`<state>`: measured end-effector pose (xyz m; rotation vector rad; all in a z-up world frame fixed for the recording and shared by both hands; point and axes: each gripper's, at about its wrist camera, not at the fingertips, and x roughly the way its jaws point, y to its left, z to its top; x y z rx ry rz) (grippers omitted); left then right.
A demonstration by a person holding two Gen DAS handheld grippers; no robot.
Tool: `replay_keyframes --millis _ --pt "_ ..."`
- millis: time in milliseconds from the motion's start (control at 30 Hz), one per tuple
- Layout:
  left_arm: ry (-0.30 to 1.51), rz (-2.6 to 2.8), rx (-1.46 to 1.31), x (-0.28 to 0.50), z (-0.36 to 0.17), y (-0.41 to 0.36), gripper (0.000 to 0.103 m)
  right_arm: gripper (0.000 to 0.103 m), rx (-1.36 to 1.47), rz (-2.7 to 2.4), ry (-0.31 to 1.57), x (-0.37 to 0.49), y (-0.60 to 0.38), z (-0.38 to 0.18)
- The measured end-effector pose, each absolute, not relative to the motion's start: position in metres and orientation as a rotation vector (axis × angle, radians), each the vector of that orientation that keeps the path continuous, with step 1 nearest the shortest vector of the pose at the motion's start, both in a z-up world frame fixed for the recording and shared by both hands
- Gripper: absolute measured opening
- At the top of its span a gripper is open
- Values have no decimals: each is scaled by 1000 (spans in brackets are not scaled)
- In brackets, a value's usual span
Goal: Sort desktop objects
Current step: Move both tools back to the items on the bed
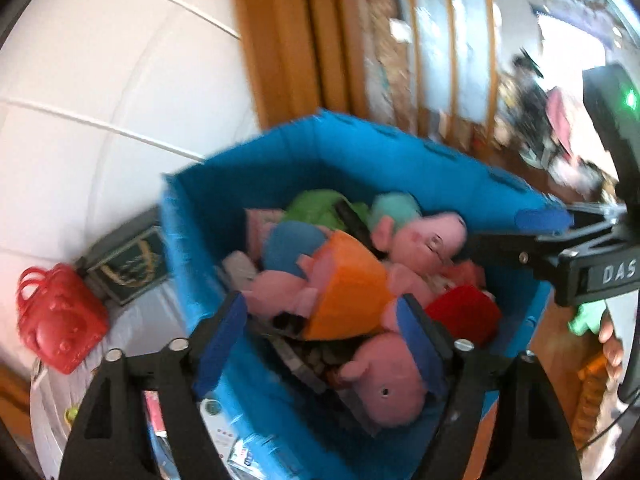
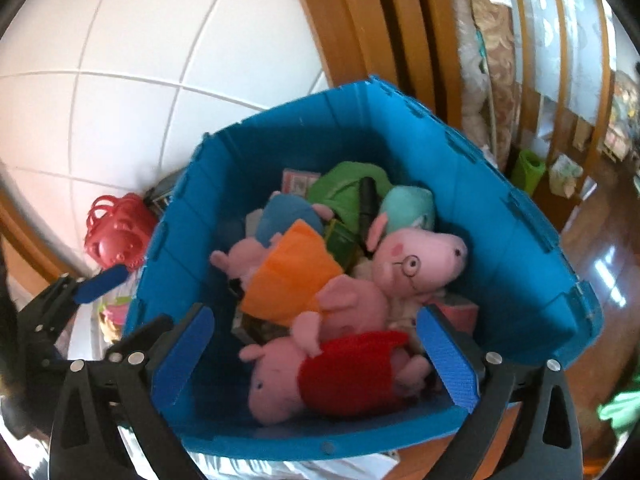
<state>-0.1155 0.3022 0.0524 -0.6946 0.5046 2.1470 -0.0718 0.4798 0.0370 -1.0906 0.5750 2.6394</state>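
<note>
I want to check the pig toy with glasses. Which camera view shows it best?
The right wrist view: the pig toy with glasses lies sharp and unblocked in the blue bin, with its round glasses clear. In the left wrist view, the same toy is blurred and farther back, its glasses hard to see.

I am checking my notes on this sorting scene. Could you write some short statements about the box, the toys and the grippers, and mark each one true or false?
1. The blue box holds several pink plush pigs. True.
2. The right gripper is shut on the pig in the red dress. False: its jaws stand open, with that toy lying between them in the view, not pressed.
3. A red toy bag lies inside the box. False: it lies outside, beside the box's left wall.
4. One pig, the pig with glasses, lies near the box's right wall. True.
5. The left gripper holds an orange toy. False: its jaws are open and empty.
</note>
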Motion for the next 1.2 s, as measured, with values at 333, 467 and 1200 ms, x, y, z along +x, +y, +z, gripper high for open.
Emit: replay_keyframes --millis 333,467,1200 --pt "264 2417 -665 -138 37 173 86 103 -800 2860 310 -76 384 63" --pt "220 2547 -739 -161 18 110 86 103 -698 2987 282 -82 344 71" --pt "-85 2813 -1454 -182 -170 -116 86 103 -1091 3191 -3 -174 132 -96"
